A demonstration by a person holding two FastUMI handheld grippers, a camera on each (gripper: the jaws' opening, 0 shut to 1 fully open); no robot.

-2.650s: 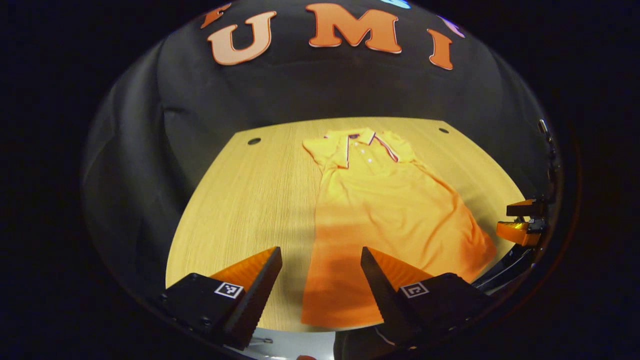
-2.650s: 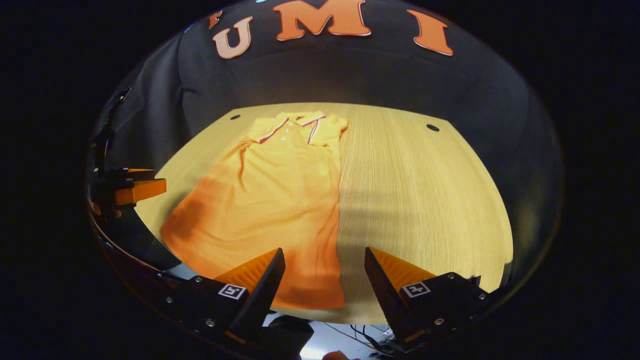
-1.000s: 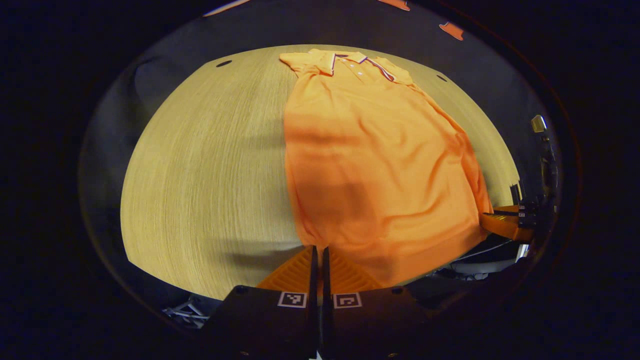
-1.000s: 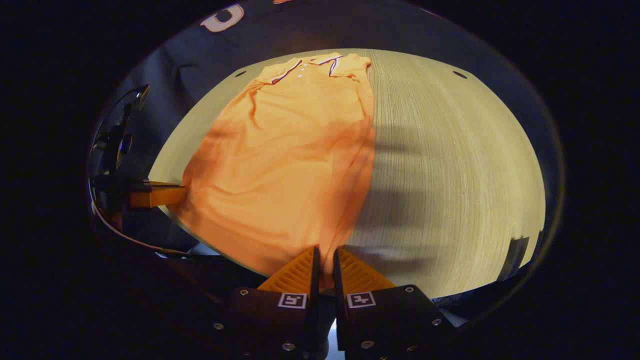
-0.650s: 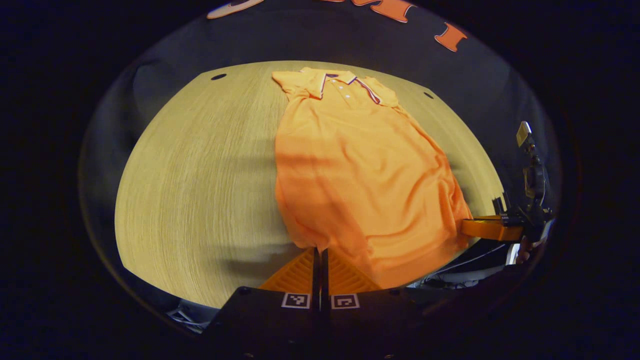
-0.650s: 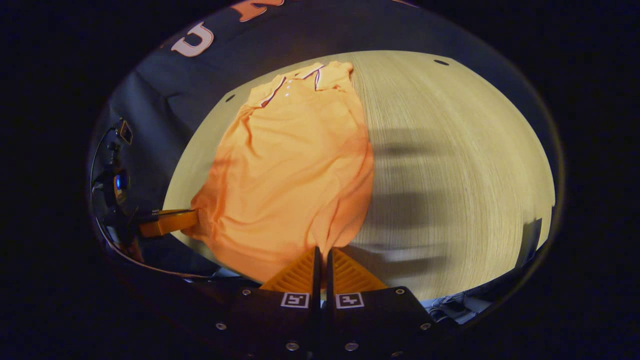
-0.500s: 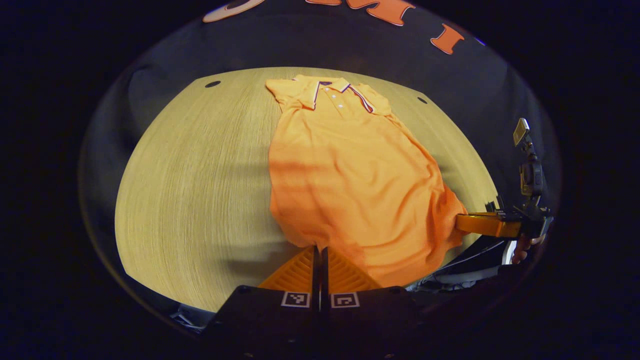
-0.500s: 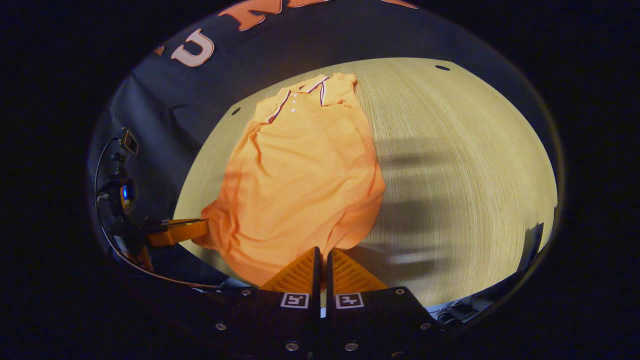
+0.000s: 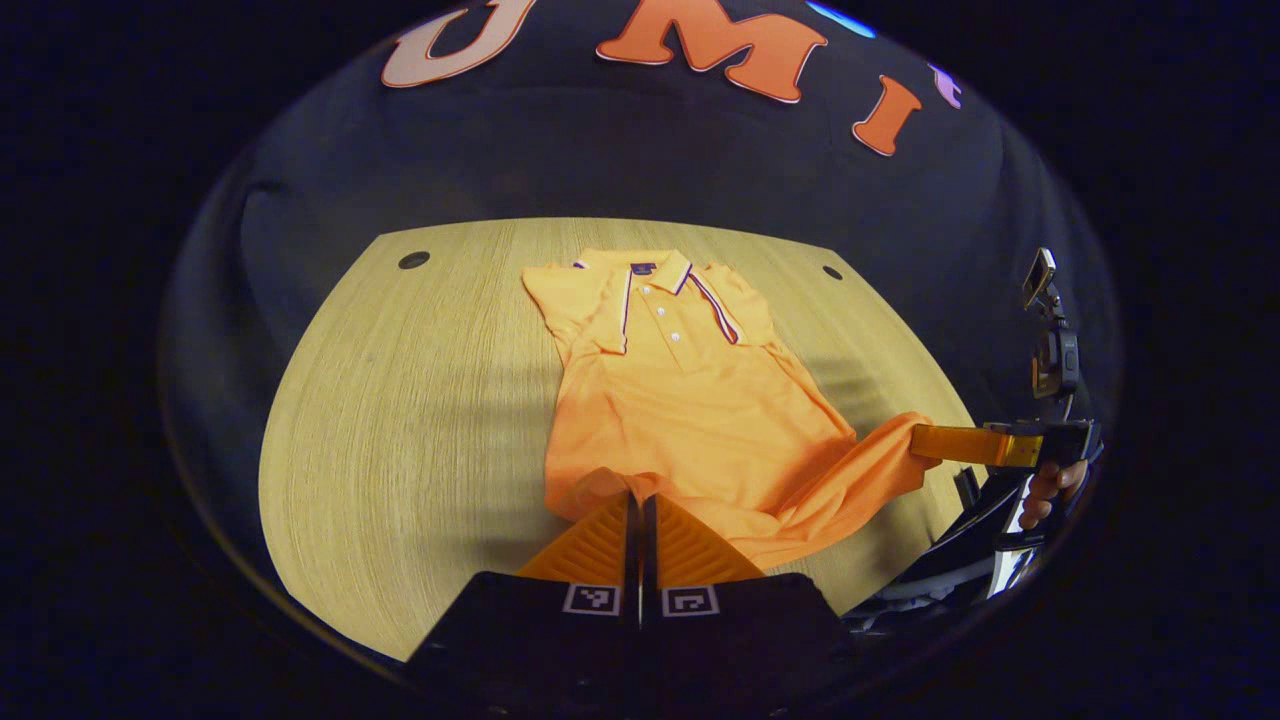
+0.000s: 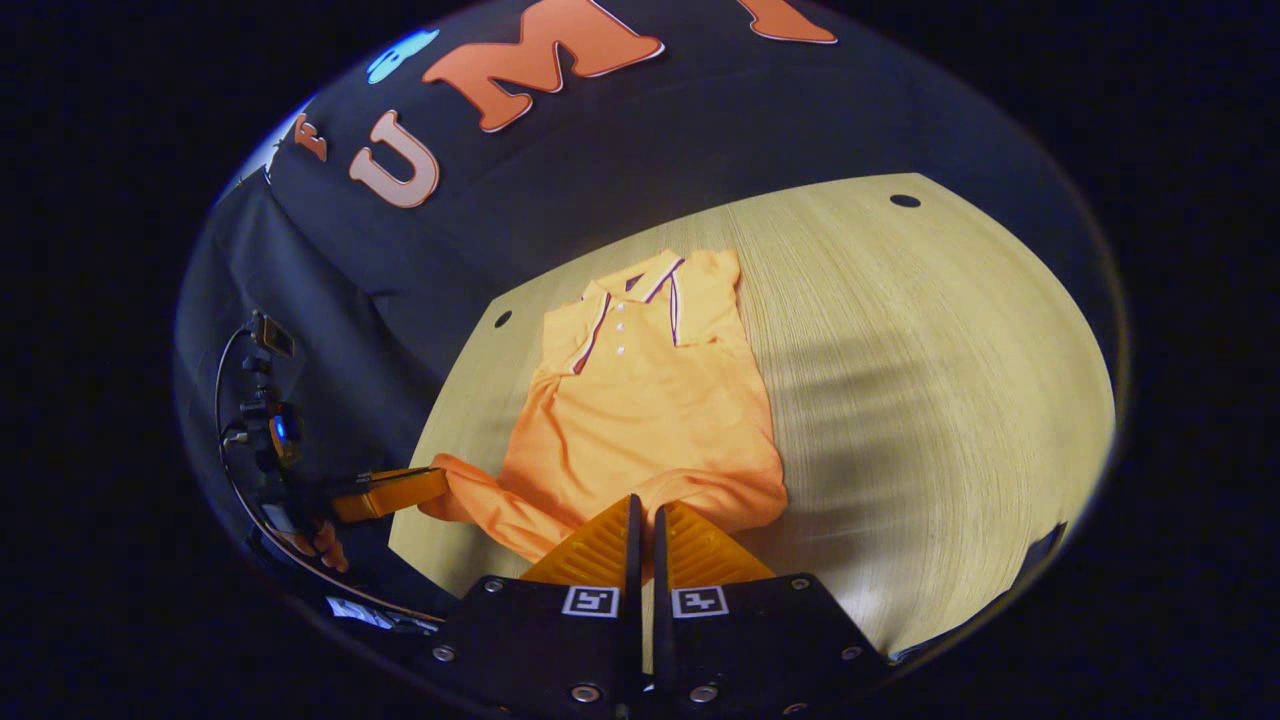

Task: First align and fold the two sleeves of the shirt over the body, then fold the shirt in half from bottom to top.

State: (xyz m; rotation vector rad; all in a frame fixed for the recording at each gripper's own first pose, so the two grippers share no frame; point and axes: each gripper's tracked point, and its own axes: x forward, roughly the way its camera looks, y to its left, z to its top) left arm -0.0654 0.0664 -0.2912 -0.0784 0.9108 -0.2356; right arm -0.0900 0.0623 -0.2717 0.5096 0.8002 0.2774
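On the pale wooden tabletop (image 9: 400,400), the orange collared polo shirt (image 9: 690,400) is lying ahead of both tongs. Left tongs (image 9: 640,505) and right tongs (image 10: 645,515) are pinching its hem corners; carrying them level toward the collar should be keeping edges aligned.

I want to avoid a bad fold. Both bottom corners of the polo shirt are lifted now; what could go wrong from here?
1. Each hand-held gripper, left and right, pinches only a hem corner, so fabric could slip out.
2. The hem of the orange polo shirt sags between them, so it may land creased.
3. Uneven travel could skew the fold against the collar.
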